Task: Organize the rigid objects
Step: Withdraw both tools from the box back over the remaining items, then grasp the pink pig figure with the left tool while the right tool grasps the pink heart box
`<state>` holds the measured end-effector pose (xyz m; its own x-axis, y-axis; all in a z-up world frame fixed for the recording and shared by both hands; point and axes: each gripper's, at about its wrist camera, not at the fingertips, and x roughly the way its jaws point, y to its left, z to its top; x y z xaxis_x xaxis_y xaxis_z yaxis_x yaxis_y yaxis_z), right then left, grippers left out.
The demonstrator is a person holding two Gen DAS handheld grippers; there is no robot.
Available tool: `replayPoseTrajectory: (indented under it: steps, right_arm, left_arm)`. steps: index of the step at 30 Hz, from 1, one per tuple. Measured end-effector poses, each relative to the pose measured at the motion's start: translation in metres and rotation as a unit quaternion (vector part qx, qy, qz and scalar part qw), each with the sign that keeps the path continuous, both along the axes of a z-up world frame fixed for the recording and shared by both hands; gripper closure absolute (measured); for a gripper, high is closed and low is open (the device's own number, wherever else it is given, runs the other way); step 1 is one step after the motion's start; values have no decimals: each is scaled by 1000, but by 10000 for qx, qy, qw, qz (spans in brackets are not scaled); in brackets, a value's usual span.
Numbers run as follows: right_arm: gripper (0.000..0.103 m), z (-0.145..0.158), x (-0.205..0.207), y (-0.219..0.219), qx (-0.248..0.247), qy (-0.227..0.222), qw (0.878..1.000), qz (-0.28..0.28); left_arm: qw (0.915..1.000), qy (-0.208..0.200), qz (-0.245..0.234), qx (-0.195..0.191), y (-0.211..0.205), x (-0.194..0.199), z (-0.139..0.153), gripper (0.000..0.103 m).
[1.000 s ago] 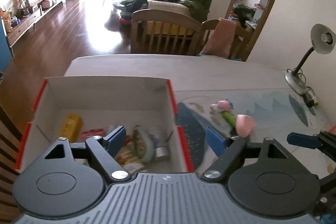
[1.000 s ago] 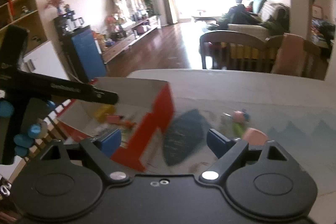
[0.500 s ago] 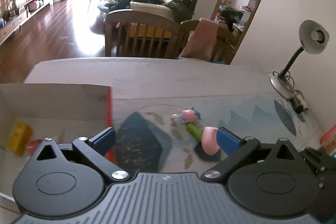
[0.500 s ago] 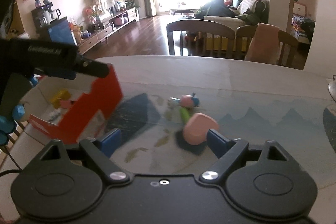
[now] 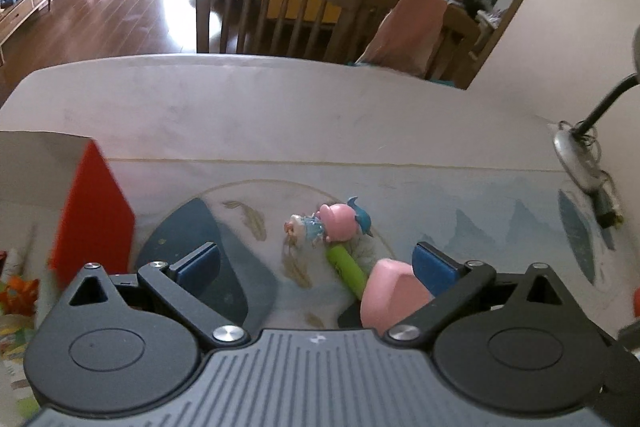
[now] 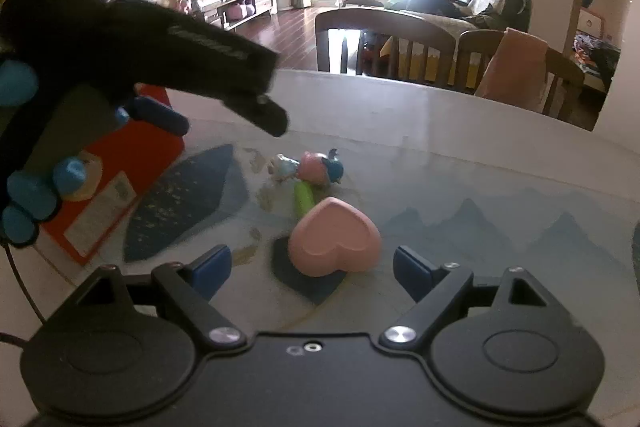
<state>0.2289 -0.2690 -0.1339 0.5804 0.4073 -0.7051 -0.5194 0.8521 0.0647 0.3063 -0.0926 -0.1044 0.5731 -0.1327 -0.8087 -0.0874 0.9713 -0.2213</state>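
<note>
Both tongs, left [image 5: 316,263] and right [image 6: 312,267], hang released above the table [image 5: 280,119]. The pink heart [image 6: 334,237] lies mid-table just ahead of the right tongs, touching a green-handled toy [image 6: 306,197]; the red box [image 6: 120,167] sits toward the left edge.

Pink heart [image 6: 334,237] lies flat just beside green-stemmed pig figure [image 6: 306,173].

Matt plastic on a glossy top.
The pink heart [image 6: 334,241] looks smooth and matt; the table [image 6: 460,147] shines like glass; the box [image 6: 132,163] is cardboard.
</note>
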Motion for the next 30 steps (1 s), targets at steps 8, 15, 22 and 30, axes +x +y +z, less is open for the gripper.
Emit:
replayPoseTrajectory:
  steps: [8,15,22,30]
  right_arm:
    - [16,-24,24,5,-44,152,9998,158]
    - [16,-39,36,15,-137,172,9993,286]
    - [16,-49,42,20,-209,181,9992,285]
    - [17,-55,46,24,-298,160,9991,263]
  left_arm:
    - [9992,359,86,120,-17,45,-34,0]
    - [9970,702,335,-63,-14,71,-55,0]
    - [9949,872,502,-23,-15,85,-66,1]
    - [9950,877,430,220,-24,91,-70,1]
